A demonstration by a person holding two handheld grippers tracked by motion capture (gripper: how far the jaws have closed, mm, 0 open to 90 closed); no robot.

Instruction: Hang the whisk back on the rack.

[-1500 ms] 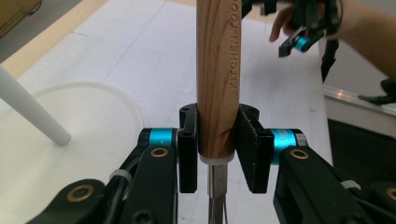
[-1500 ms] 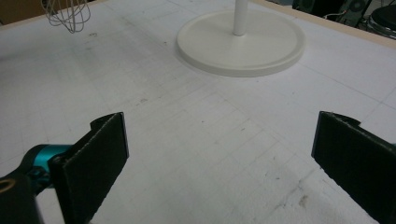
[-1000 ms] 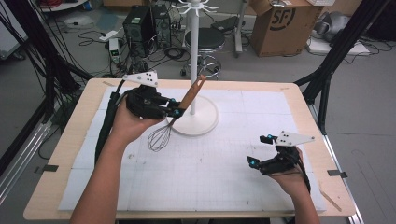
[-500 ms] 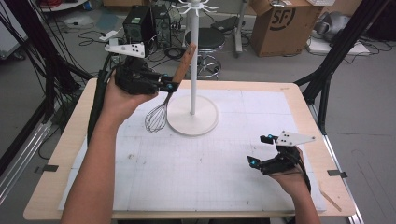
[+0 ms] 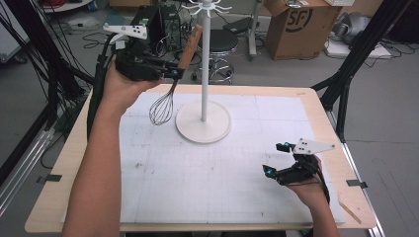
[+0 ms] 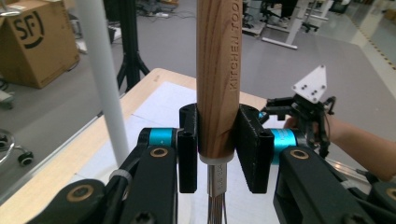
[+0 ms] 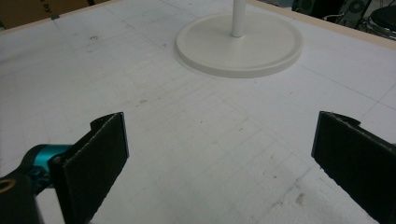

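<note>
The left gripper (image 6: 218,154) fingers are pinching the whisk (image 5: 168,96) by its wooden handle, holding it aloft beside the hook stand (image 5: 203,64). Advisable: keep the handle upright approaching the hooks. The left gripper view is revealing handle lettering. The right gripper (image 7: 219,154) fingers are resting spread above the surface (image 5: 207,182).

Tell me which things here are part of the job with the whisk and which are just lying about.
Part of the job:
- whisk, wooden handle clamped in the left gripper
- white hook stand, beside the whisk
- right gripper, jaws open, low over the white mat

Just lying about:
- cardboard box on the floor
- black stool behind the table
- cables on the floor
</note>
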